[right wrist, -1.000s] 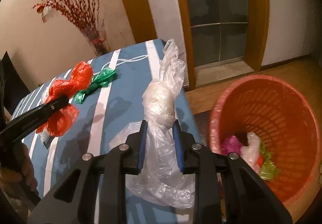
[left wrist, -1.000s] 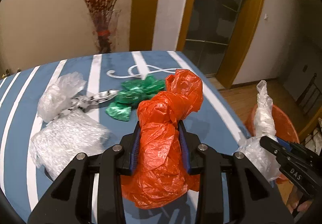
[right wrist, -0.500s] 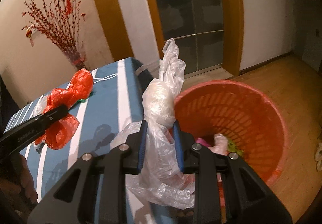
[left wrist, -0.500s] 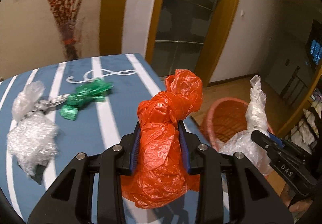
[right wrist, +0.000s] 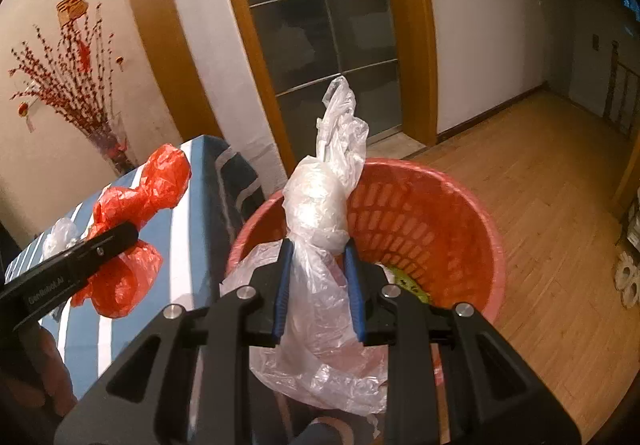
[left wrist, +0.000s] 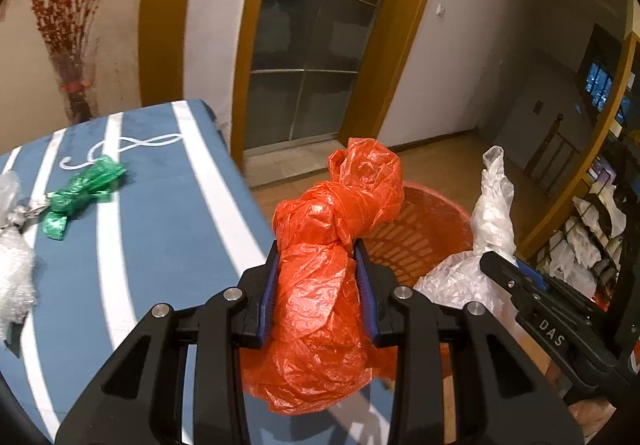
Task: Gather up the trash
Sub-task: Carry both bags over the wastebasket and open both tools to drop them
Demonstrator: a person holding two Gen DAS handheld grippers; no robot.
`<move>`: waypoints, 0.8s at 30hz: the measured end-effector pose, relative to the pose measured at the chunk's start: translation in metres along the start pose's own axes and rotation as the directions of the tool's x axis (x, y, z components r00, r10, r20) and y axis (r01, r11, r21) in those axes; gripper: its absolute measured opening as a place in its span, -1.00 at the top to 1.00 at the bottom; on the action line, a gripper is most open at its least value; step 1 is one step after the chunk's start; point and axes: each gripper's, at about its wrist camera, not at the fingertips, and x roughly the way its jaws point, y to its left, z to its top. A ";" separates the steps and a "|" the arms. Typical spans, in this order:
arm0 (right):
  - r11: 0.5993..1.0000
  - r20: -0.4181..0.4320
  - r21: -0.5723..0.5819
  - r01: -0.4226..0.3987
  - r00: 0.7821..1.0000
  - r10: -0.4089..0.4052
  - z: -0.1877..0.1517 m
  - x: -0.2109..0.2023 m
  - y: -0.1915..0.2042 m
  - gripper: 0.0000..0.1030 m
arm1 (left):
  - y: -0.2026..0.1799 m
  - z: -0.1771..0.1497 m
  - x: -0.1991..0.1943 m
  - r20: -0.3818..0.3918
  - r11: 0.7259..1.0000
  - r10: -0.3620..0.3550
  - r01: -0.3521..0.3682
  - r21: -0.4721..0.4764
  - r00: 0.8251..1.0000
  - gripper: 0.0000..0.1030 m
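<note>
My left gripper (left wrist: 318, 253) is shut on a knotted orange plastic bag (left wrist: 332, 245) and holds it over the table's right edge, beside the orange basket (left wrist: 432, 221). My right gripper (right wrist: 318, 257) is shut on a knotted clear plastic bag (right wrist: 320, 205) and holds it above the basket (right wrist: 440, 213), over its near rim. The clear bag also shows in the left wrist view (left wrist: 488, 213), and the orange bag in the right wrist view (right wrist: 136, 205). Some trash (right wrist: 404, 277) lies in the basket.
A green bag (left wrist: 80, 193) and a clear bag (left wrist: 14, 257) lie on the blue striped tablecloth (left wrist: 160, 229). A vase of red branches (right wrist: 108, 141) stands at the table's far side. A glass door (right wrist: 332, 25) and wooden floor (right wrist: 560, 185) lie beyond the basket.
Both grippers have swung right with their bags, from over the table toward the basket. The clear bag is now over the basket, the orange bag at the table edge.
</note>
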 end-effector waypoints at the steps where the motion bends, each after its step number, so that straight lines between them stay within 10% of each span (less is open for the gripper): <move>1: 1.000 0.001 0.003 0.004 1.000 -0.004 0.000 0.000 -0.002 0.50 | -0.004 0.000 0.004 -0.004 1.000 -0.008 0.008 0.002 1.000 0.34; 24: 0.995 -0.009 0.068 0.079 0.997 -0.079 0.009 0.022 -0.057 0.50 | -0.054 -0.003 0.060 -0.092 0.993 -0.107 0.111 0.035 0.990 0.34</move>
